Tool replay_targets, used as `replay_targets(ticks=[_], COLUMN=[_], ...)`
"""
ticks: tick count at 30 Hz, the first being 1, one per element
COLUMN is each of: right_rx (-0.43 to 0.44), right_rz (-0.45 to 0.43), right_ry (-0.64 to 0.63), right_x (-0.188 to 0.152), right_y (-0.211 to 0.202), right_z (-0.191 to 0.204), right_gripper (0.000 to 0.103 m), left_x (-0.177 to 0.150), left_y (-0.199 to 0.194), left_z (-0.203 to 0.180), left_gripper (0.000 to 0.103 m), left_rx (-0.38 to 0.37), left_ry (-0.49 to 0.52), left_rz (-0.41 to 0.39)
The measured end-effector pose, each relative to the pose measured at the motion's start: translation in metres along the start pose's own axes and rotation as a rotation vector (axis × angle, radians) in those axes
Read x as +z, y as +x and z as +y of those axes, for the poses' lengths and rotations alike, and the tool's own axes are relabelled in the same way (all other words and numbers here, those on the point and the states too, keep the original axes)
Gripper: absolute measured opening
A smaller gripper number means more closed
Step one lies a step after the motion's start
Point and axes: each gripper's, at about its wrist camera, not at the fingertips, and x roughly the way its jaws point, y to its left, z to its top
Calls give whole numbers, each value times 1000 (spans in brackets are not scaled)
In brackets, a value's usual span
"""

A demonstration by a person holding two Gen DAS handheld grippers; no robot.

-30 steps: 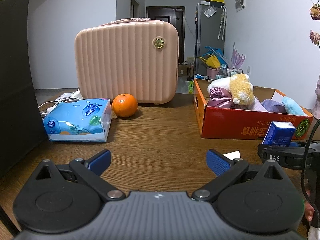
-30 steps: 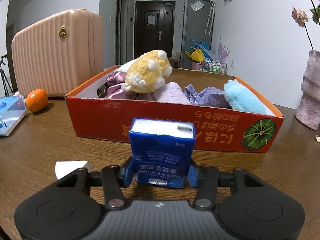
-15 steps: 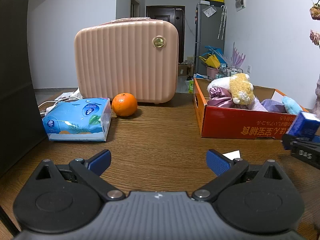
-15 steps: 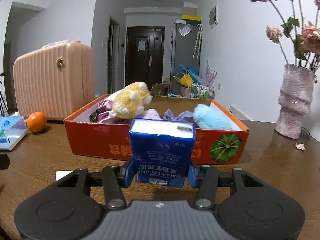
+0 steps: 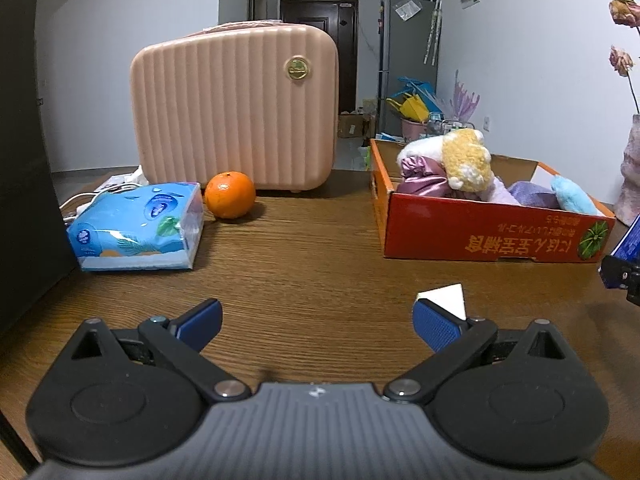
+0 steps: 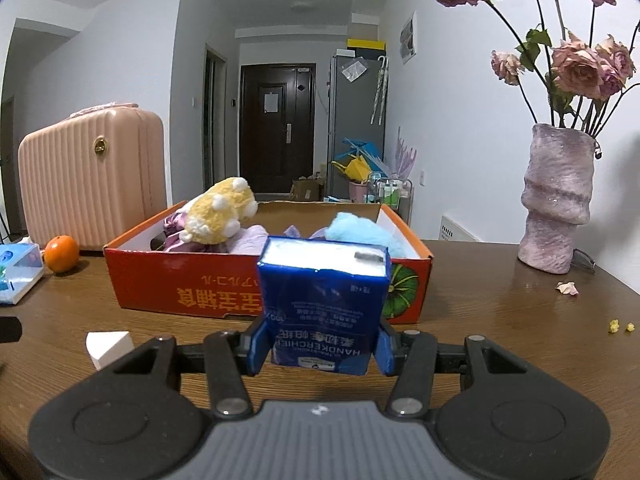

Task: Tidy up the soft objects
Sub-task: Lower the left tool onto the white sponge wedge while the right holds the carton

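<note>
My right gripper (image 6: pixel 320 350) is shut on a dark blue handkerchief pack (image 6: pixel 324 300), held upright above the table in front of the red cardboard box (image 6: pixel 192 280). The box holds a yellow plush toy (image 6: pixel 220 210), purple cloth (image 6: pixel 248 242) and a light blue fluffy piece (image 6: pixel 360 230). My left gripper (image 5: pixel 318 322) stands open and empty over the wooden table. A light blue tissue pack (image 5: pixel 136 228) lies at its far left. The red box (image 5: pixel 480 236) sits at its far right. The held pack (image 5: pixel 632 240) shows at the left wrist view's right edge.
A pink ribbed suitcase (image 5: pixel 236 108) stands at the back with an orange (image 5: pixel 230 195) in front of it. A white wedge (image 5: pixel 446 298) lies on the table near my left gripper's right finger. A purple vase (image 6: pixel 556 200) of dried roses stands right. A black panel (image 5: pixel 20 152) borders the left.
My right gripper has carried the handkerchief pack to the right and slightly up, so the box now sits left of centre and the vase has come into view. The left gripper has stayed put.
</note>
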Motion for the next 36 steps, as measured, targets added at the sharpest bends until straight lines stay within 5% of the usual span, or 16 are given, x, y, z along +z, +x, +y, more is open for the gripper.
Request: replay_targets(ticks=[15,29,36], right_rx=[-8,-17,-18], right_rz=[-10,11,12], right_ry=[-19,-9,-15], right_x=[-1,-2,-2], right_y=[0,8,9], right_z=[-29,-49,-48], right_gripper=[51,51,51], left_x=[2,10,9], left_y=[31,72,77], left_z=[-54,-78,-82], left_gripper=[103,103,83], left_rx=[-68,-20,-61], left_ry=[26,44,68], left_rz=[89,148,165])
